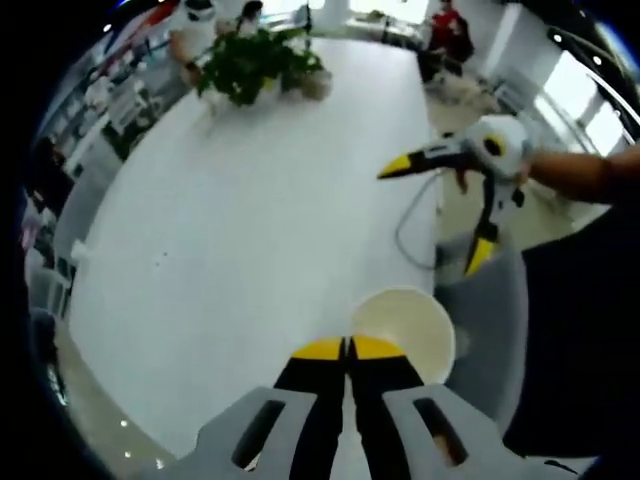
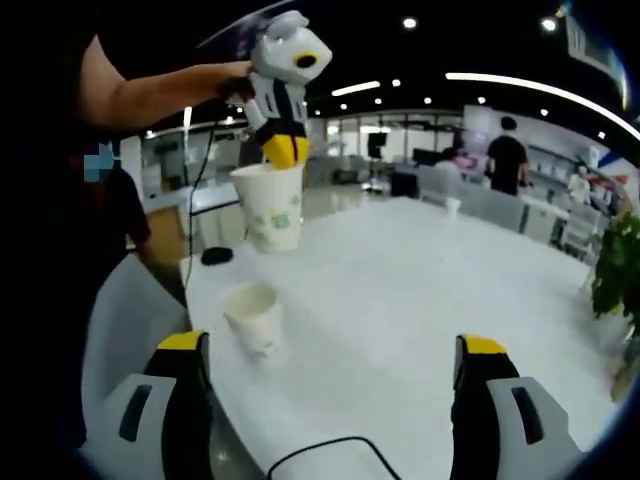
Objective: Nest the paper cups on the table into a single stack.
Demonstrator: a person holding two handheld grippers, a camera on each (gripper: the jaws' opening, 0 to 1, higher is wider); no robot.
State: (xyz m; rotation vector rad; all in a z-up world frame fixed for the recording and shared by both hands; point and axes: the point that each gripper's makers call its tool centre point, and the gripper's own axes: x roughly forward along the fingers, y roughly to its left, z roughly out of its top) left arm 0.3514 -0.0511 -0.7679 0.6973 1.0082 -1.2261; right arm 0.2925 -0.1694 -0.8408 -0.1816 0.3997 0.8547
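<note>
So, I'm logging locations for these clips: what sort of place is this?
Likely an open-plan office or meeting area: a long white table with a potted plant, ceiling strip lights, and people at desks behind.

An open-plan office; a long white table (image 1: 230, 230) bears a potted plant (image 1: 255, 62) at its far end; beyond the table, desks, seated people and ceiling strip lights (image 2: 530, 88).

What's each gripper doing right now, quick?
Left gripper: shut on the rim of a paper cup, lifted off the table.
Right gripper: open, holding nothing.
</note>
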